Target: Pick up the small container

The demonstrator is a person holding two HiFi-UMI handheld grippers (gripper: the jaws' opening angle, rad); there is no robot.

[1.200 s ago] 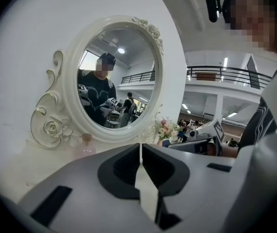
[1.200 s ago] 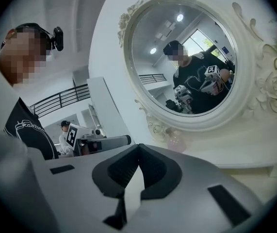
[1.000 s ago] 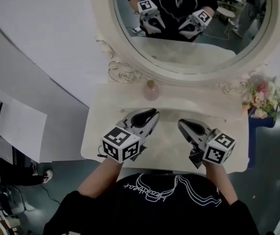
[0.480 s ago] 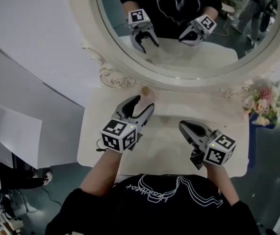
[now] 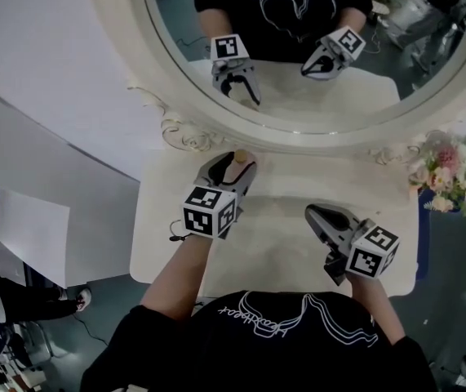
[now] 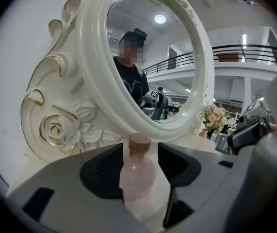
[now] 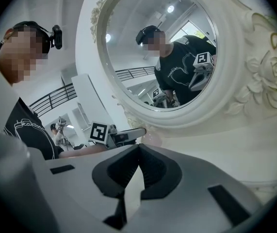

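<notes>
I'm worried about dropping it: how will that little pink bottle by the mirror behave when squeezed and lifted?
The pink bottle looks glossy and rounded, so it may slip in a squeeze on its belly. Being small, it is probably light. Wider below its cork stopper, it likely stands steady, though a sideways nudge could tip it.

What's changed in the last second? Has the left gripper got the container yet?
The left gripper moved forward toward the mirror, and its jaws have just been opening; they now straddle the small pink container without pressing on it. Unchanged: the container stands on the table by the mirror's base, and the right gripper stays shut and empty.
</notes>
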